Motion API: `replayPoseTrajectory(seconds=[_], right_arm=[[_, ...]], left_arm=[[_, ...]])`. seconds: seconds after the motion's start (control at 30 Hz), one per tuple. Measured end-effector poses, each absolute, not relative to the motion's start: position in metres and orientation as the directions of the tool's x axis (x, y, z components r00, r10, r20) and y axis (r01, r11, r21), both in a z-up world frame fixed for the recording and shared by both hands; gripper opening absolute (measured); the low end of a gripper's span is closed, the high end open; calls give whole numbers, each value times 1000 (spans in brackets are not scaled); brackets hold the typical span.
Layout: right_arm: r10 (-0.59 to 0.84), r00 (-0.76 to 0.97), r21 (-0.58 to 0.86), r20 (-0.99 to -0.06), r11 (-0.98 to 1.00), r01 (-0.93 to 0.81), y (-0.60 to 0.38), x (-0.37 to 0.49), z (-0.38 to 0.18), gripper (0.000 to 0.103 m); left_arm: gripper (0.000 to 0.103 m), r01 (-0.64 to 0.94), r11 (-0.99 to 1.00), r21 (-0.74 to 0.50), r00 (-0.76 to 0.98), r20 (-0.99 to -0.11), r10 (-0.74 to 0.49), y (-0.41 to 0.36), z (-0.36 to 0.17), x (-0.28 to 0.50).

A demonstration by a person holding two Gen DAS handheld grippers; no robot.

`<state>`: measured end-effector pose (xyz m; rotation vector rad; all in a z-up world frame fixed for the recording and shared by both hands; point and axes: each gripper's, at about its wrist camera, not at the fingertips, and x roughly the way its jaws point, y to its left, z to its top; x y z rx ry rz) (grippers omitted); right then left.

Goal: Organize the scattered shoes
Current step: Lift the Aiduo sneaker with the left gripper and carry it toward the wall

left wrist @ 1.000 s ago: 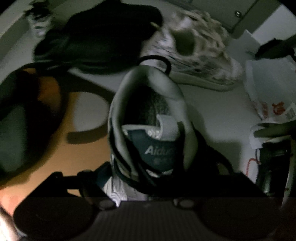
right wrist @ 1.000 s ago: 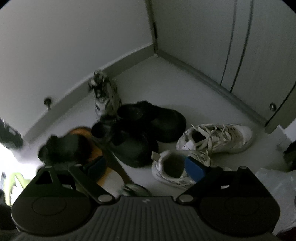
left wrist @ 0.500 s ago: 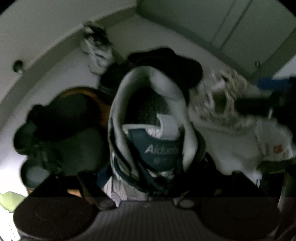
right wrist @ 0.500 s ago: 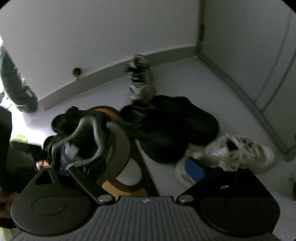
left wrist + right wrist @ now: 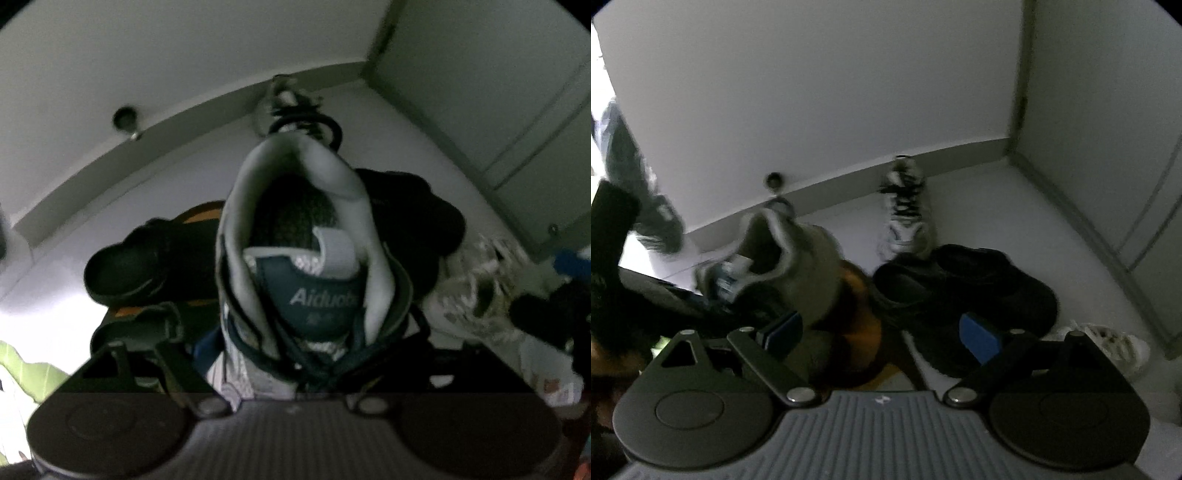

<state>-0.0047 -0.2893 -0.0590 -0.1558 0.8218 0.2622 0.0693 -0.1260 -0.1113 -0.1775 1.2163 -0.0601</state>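
Note:
My left gripper (image 5: 295, 332) is shut on a grey-and-white sneaker (image 5: 295, 229) with a teal tongue. It holds the shoe off the floor, heel opening toward the camera. The right wrist view shows that same sneaker (image 5: 783, 266) in the air at the left. My right gripper (image 5: 881, 332) is open, with nothing between its blue pads (image 5: 979, 336), and hovers over a pair of black shoes (image 5: 979, 288). A black-laced white sneaker (image 5: 905, 214) stands against the baseboard. A white sneaker (image 5: 1108, 343) lies at the right.
An orange-and-dark object (image 5: 864, 332) lies on the floor under the held shoe, and another black shoe (image 5: 129, 266) rests on it. A door stop (image 5: 125, 118) sticks out of the wall. Cabinet doors (image 5: 1126, 184) close the right side. Something green (image 5: 22, 365) lies at the lower left.
The left gripper has risen with the sneaker and swung toward the wall. The right gripper has swung left, so the white sneakers slid to the right edge of its view.

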Motion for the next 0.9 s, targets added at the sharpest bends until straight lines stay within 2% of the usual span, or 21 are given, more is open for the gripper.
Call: replayPoseTrajectory(seconds=[0.07,0.2,0.4,0.53,0.63,0.9], right_arm=[[125,663,-71,-739,963,-260,-287,-4,-65,95],[121,630,-33,-767,973,-227,-285,9,-71,95],[118,576,139,-809,990,-7,-298,13,-43,95],[82,546,131,-834,990,51,-283,14,-13,95],[67,582,194,-810,968,158,-273,15,4,95],[42,575,106,-817,991,78,-255,32,-25,95]], left_arm=[[83,-54,985,-165,344,-929,-136,-120,-116,77],[83,-81,980,-182,354,-924,-143,-111,-126,99],[83,-169,958,-232,384,-911,-153,-97,-138,145],[83,-240,937,-255,424,-895,-135,-90,-149,180],[83,-293,924,-247,431,-896,-103,-89,-155,203],[82,-376,895,-238,413,-908,-68,-85,-183,238]])
